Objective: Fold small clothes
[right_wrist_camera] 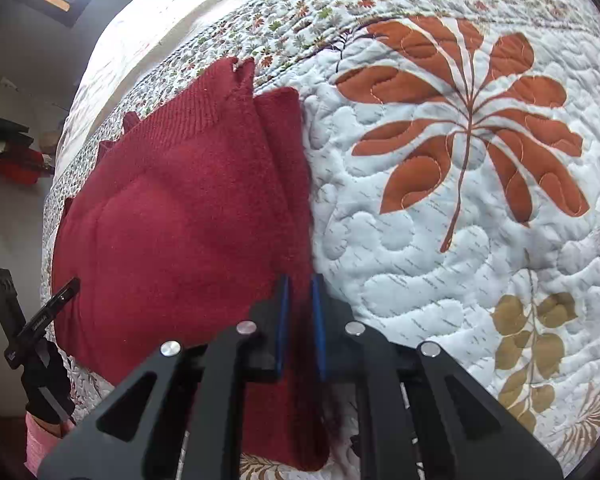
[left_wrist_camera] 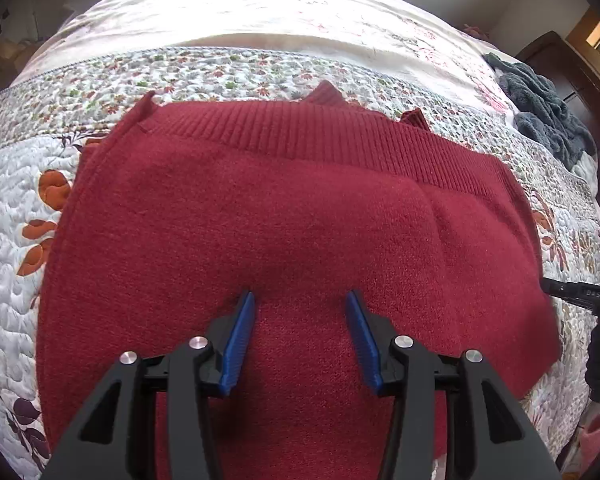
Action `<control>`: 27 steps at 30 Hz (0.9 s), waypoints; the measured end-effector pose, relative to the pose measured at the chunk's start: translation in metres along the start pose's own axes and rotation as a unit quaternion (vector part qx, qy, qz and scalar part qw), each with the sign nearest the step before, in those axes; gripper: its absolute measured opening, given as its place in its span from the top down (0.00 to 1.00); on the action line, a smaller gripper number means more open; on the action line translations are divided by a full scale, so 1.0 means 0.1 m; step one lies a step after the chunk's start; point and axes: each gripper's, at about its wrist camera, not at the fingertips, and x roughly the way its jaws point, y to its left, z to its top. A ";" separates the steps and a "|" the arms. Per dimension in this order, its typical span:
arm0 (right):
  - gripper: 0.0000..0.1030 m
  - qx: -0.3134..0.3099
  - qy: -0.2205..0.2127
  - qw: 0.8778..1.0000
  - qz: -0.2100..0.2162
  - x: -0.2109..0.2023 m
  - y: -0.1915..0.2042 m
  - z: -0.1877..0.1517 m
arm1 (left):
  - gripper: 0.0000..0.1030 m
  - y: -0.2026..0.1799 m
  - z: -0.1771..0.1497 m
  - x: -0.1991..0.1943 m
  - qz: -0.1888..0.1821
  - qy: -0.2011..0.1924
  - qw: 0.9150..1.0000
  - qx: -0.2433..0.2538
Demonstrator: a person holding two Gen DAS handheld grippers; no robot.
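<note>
Crimson wool fills both of my wrist views: a dark red knitted sweater [left_wrist_camera: 284,216] lies folded on a white quilted bedspread [left_wrist_camera: 8,288] printed with rust-orange leaves and a band of small flowers. Its ribbed hem [left_wrist_camera: 300,132] lies along the far edge, and a corner of cloth pokes out behind it.

My left gripper [left_wrist_camera: 300,300] hangs over the near middle of the sweater with its blue-padded fingers [left_wrist_camera: 240,340] spread wide apart and nothing between them; whether the tips touch the wool I cannot tell.

From the right wrist camera, my right gripper [right_wrist_camera: 300,280] sits at the sweater's right-hand edge [right_wrist_camera: 300,184], where the stacked layers meet the bedspread. Its blue pads [right_wrist_camera: 318,328] stand nearly closed, with a dark strip of the red knit [right_wrist_camera: 300,320] pinched between them.

Beyond the sweater, a large rust-orange leaf print [right_wrist_camera: 468,128] and a smaller olive sprig [right_wrist_camera: 536,340] mark the quilt. At the left rim of that view a black-gloved hand [right_wrist_camera: 44,380] holds the other tool's black handle [right_wrist_camera: 8,312]. A rumpled dark grey-blue fleece garment [left_wrist_camera: 544,108] lies near the bed's far right edge, well apart from the sweater.
</note>
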 end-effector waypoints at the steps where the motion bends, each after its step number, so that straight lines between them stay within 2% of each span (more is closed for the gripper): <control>1: 0.90 0.003 -0.001 1.000 0.002 0.01 0.02 -0.01 | 0.53 0.00 0.00 0.00 0.001 0.000 1.000 0.001; 4: 0.88 0.009 -0.001 1.000 0.005 0.03 0.00 -0.01 | 0.53 0.00 -0.01 0.01 0.003 0.000 1.000 0.005; 6: 0.81 0.015 -0.001 1.000 0.007 0.02 0.01 0.01 | 0.53 0.00 -0.01 0.02 0.002 -0.001 1.000 0.005; 9: 0.60 0.029 -0.012 0.999 0.036 -0.11 -0.04 0.00 | 0.53 0.01 -0.01 0.01 -0.001 -0.001 1.000 0.003; 10: 0.49 0.030 -0.021 0.998 0.044 -0.18 -0.05 -0.01 | 0.53 0.01 0.00 0.00 -0.001 -0.001 1.000 0.002; 11: 0.44 0.030 -0.025 0.998 0.051 -0.22 -0.06 -0.01 | 0.53 0.01 -0.01 -0.04 -0.002 0.000 1.000 -0.002; 15: 0.44 0.023 -0.014 0.998 0.064 -0.23 -0.09 -0.05 | 0.53 0.06 -0.05 -0.16 0.001 -0.011 1.000 -0.016; 24: 0.55 0.038 0.011 0.994 0.098 0.03 -0.12 -0.10 | 0.52 0.18 -0.09 -0.10 -0.003 -0.003 1.000 -0.023; 27: 0.70 0.050 0.009 0.992 0.114 0.07 -0.15 -0.10 | 0.52 0.18 -0.08 -0.08 0.000 -0.001 1.000 -0.019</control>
